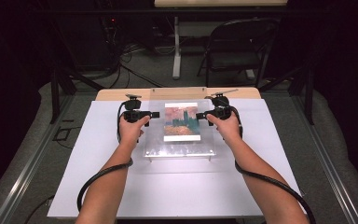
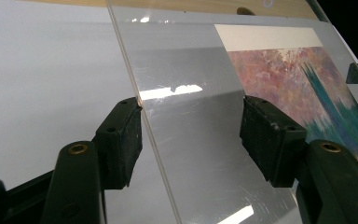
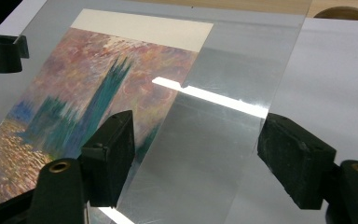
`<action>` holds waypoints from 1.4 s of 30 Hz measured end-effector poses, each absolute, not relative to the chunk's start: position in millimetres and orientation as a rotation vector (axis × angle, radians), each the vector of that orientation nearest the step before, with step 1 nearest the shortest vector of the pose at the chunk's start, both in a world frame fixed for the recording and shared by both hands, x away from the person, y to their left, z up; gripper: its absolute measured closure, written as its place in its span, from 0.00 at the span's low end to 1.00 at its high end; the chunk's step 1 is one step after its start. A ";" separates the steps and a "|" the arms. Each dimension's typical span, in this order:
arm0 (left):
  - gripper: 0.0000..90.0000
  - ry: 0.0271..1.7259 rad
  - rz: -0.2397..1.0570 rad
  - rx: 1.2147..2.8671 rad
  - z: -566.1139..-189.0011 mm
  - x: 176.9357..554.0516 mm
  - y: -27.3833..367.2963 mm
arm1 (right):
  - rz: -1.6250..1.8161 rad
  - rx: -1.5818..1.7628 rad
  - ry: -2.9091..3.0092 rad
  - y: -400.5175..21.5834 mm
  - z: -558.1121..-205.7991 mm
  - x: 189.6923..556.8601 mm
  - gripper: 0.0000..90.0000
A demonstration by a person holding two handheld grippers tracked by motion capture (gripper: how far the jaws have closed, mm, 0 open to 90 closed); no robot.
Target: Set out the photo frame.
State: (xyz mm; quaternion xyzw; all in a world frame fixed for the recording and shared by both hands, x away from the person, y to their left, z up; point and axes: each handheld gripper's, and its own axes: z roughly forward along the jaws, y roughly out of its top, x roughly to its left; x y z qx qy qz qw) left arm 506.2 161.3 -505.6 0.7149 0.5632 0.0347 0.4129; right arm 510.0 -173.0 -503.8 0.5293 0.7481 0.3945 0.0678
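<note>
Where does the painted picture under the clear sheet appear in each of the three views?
High view: the painted picture lies at the centre of the table, between the two grippers.
Left gripper view: it is at the upper right, beyond the right jaw.
Right gripper view: it is at the left, behind the left jaw.
Shared landmark: the clear sheet over it.
</note>
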 end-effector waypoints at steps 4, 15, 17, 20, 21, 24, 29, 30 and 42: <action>0.45 1.416 0.104 1.790 -501.7 503.0 159.9 | 1.178 1.604 2.240 -173.3 -497.3 505.3 0.34; 0.50 1.419 0.140 1.768 -488.0 491.2 158.8 | 1.205 1.582 2.187 -175.2 -486.7 491.9 0.40; 0.50 1.414 0.146 1.764 -486.0 488.4 159.0 | 1.210 1.582 2.179 -176.3 -485.0 489.9 0.41; 0.52 1.407 0.152 1.758 -484.2 485.6 160.2 | 1.214 1.576 2.173 -176.4 -482.9 487.6 0.42; 0.53 1.403 0.151 1.755 -481.7 483.3 161.4 | 1.216 1.564 2.167 -176.0 -480.5 484.4 0.43; 0.54 1.386 0.159 1.772 -476.2 480.4 161.6 | 1.227 1.559 2.147 -176.7 -477.0 479.2 0.45; 0.57 1.381 0.165 1.762 -470.5 475.5 162.3 | 1.252 1.553 2.125 -180.9 -471.9 472.6 0.50; 0.57 1.376 0.170 1.764 -469.5 474.3 162.7 | 1.251 1.546 2.124 -181.1 -470.9 471.5 0.50; 0.63 1.342 0.187 1.735 -459.6 458.4 167.1 | 1.270 1.496 2.118 -185.3 -459.2 456.6 0.57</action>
